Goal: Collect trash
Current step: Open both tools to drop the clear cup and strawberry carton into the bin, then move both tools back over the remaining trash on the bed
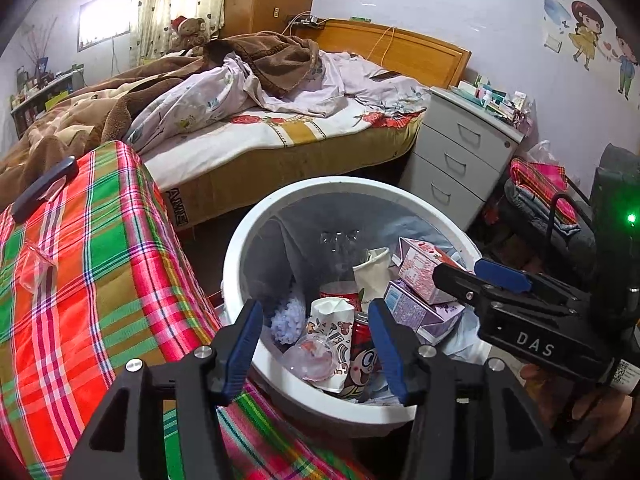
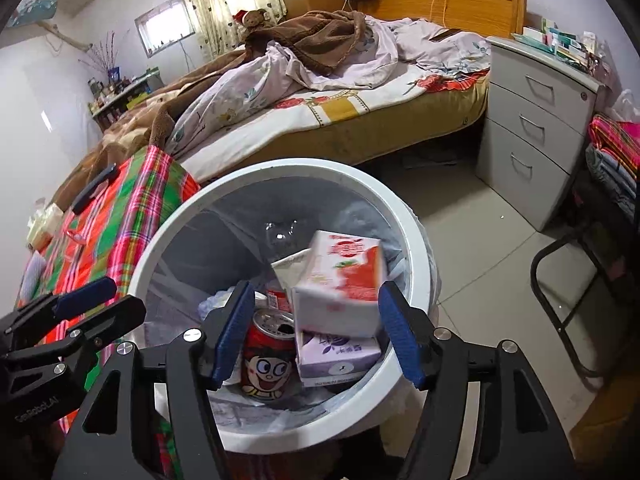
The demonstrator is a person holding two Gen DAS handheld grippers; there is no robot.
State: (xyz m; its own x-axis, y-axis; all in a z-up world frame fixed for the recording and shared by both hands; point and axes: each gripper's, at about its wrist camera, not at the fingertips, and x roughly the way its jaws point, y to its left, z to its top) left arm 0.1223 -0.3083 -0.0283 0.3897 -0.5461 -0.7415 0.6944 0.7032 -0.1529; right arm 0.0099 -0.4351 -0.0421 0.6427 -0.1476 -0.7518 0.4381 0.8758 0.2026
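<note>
Blurred carton (image 2: 340,276) over half-hidden can (image 2: 268,356)

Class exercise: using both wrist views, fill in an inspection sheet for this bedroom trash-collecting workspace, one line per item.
Surface: plaid cloth beside the bin; tiled floor.
Job's things: white bin holding red can, purple carton, blurred red-and-white carton, paper cup.
Clutter: boxes on the drawer unit.
Claws: left claw open, right claw open, both over the bin.
Cables: orange cord on the headboard.
Surroundings: unmade bed, curtain, wall stickers.
</note>
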